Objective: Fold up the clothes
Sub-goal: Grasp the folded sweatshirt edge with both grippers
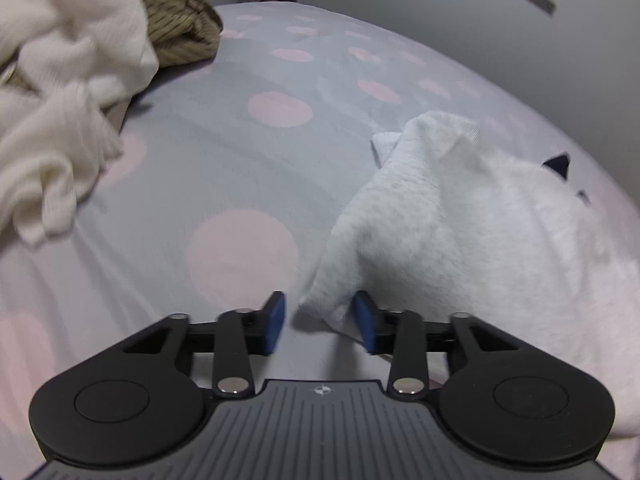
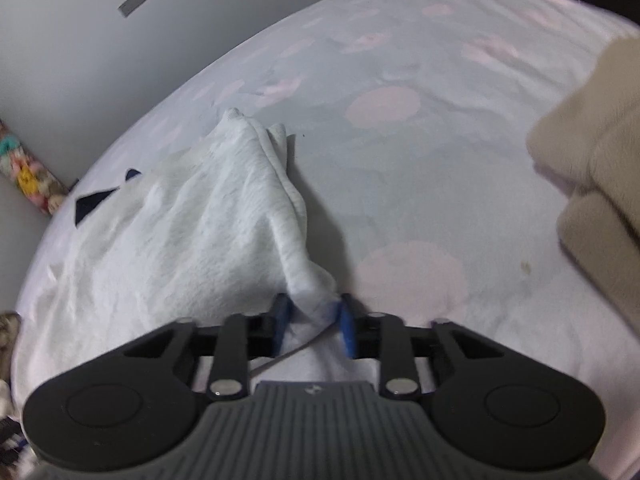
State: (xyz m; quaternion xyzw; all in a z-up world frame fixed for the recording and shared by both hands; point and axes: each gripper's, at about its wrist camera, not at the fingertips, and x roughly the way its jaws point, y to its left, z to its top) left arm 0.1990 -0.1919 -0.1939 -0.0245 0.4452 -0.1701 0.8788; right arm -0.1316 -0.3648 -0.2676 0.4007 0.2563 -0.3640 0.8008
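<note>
right tool [image 2: 313,322] clenched on a bunched corner of the white garment [image 2: 192,236], likely to draw it flat | left tool [image 1: 320,322] released, a near edge between its fingers | garment crumpled on the polka-dot bed [image 2: 400,184] | cream clothes [image 1: 60,92] far left

A bed [image 1: 248,152] carries everything here, covered with a pale grey sheet printed with large pink dots. A white heathered garment [image 1: 460,232] lies on the sheet, spread out, with one bunched end lifted off it. Left of the white heathered garment, near the bed's far corner, a cream knit garment [image 1: 60,92] lies crumpled, with a tan ribbed knit [image 1: 184,36] just behind it. Right of the white heathered garment sit folded beige items [image 2: 596,168].
</note>
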